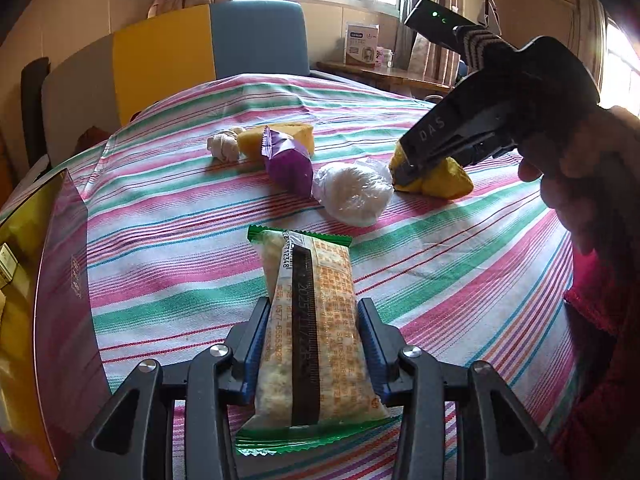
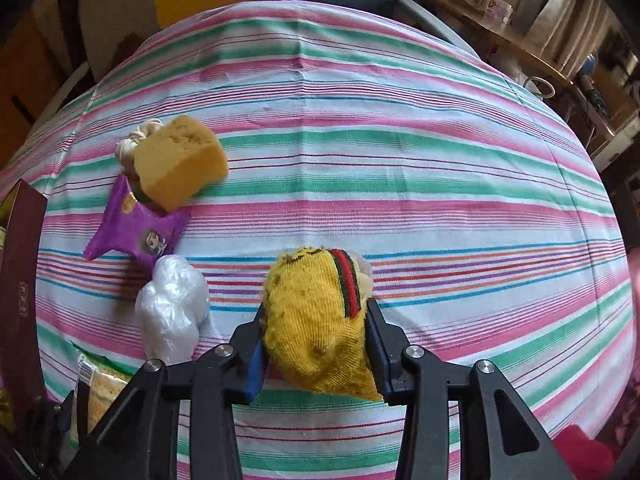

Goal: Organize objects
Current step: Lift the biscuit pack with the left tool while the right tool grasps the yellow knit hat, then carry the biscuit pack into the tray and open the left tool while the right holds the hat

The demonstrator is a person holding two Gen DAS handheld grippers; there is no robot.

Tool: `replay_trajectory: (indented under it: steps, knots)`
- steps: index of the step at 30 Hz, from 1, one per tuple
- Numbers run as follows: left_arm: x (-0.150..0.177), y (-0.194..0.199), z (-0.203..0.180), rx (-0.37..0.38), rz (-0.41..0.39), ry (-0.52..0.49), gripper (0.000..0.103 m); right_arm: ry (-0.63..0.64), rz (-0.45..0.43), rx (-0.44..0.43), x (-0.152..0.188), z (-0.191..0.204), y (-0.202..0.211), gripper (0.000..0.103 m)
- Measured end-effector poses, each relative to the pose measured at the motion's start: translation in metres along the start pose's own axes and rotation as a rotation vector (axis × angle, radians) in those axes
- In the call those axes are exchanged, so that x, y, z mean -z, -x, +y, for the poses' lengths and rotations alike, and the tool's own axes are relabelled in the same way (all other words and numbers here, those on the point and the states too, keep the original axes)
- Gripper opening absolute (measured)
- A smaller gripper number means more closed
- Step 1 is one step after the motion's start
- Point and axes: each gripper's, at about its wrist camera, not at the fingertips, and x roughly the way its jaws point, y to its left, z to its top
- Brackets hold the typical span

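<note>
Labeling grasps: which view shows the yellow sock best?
Right wrist: the yellow sock fills the centre between the right gripper pads, striped cuff visible. Left wrist shows only a small part of it, mostly behind that gripper.

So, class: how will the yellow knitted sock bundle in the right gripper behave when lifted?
The yellow sock bundle looks soft; it bulges between the right gripper pads, so it will probably squash. Being knit fabric, it seems light and unlikely to slip.
</note>
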Motion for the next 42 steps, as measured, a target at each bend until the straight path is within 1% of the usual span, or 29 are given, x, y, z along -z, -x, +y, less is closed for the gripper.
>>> replay_trajectory:
  steps: [3,7,18,24,27,32,35,39,42]
  knots:
    - [0.000,0.000,-0.001,-0.008,0.000,-0.005,0.043,-0.011,0.000,-0.001,-0.002,0.000,-0.005,0.044]
    - [0.000,0.000,-0.003,-0.016,-0.001,-0.010,0.043,0.044,-0.012,0.033,0.002,0.010,-0.005,0.044]
    - [0.002,0.003,-0.006,-0.034,-0.003,-0.018,0.043,0.044,-0.015,0.014,0.001,0.007,-0.002,0.044]
    - [0.001,0.007,-0.006,-0.047,0.013,-0.019,0.041,0.049,-0.015,0.012,-0.002,0.006,-0.006,0.045]
    - [0.000,0.016,-0.006,-0.021,0.022,0.002,0.040,0.046,-0.008,0.007,-0.002,0.006,-0.008,0.046]
    - [-0.006,0.043,-0.012,0.005,-0.029,-0.008,0.040,0.057,0.005,0.012,0.001,0.007,-0.010,0.049]
    - [-0.013,0.058,-0.012,0.028,-0.047,0.013,0.040,0.062,0.001,0.016,0.002,0.008,-0.009,0.049]
    - [-0.019,0.075,-0.009,0.030,-0.067,0.034,0.040,0.067,-0.003,0.020,0.004,0.011,-0.008,0.049]
    - [-0.021,0.083,0.000,0.032,-0.062,0.066,0.040,0.075,-0.006,0.024,0.003,0.012,-0.010,0.049]
